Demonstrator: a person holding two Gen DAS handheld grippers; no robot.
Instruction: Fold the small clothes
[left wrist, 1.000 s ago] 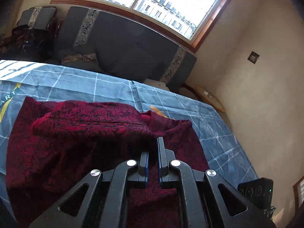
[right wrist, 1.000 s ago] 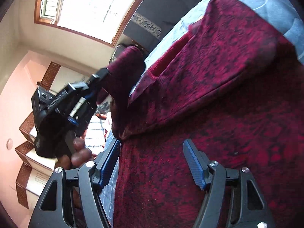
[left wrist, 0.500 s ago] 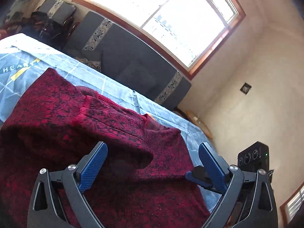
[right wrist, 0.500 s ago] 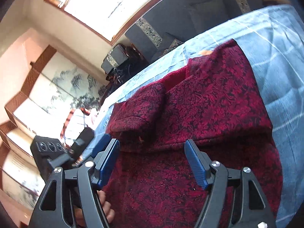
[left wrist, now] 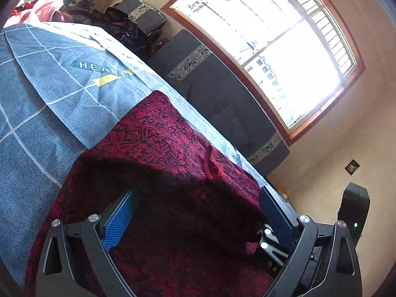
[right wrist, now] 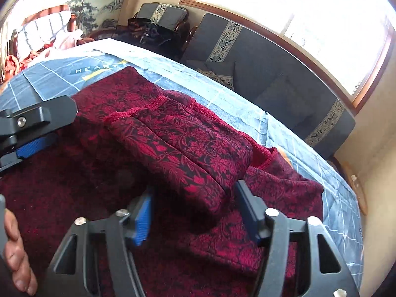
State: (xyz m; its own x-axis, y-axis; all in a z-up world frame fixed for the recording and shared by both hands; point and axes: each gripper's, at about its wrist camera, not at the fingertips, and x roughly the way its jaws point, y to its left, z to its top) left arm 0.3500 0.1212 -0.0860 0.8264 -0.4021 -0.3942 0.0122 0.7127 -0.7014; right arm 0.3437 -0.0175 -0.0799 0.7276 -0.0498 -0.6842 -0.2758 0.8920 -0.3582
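A dark red patterned garment [left wrist: 158, 148] lies spread on a blue checked bedsheet [left wrist: 49, 99]. In the right wrist view the garment [right wrist: 188, 143] has its two sleeves folded across its middle. My left gripper [left wrist: 198, 215] is open and empty, low over the garment's near part. It also shows at the left edge of the right wrist view [right wrist: 37, 133]. My right gripper [right wrist: 195, 212] is open and empty, its jaws to either side of the folded sleeve's end without holding it. Its black body shows in the left wrist view [left wrist: 272, 252].
A dark grey sofa [right wrist: 272, 74] runs along the bed's far side under a large window [left wrist: 284, 44]. A chair with dark clothes [right wrist: 153, 29] stands at the far left. A black speaker [left wrist: 354, 210] sits to the right. Pink laundry [right wrist: 66, 42] lies beyond the bed.
My left gripper let go of the sleeve it held, opened, and drew back low over the garment. The sleeve now lies folded across the middle. The right gripper swung toward the garment's centre.
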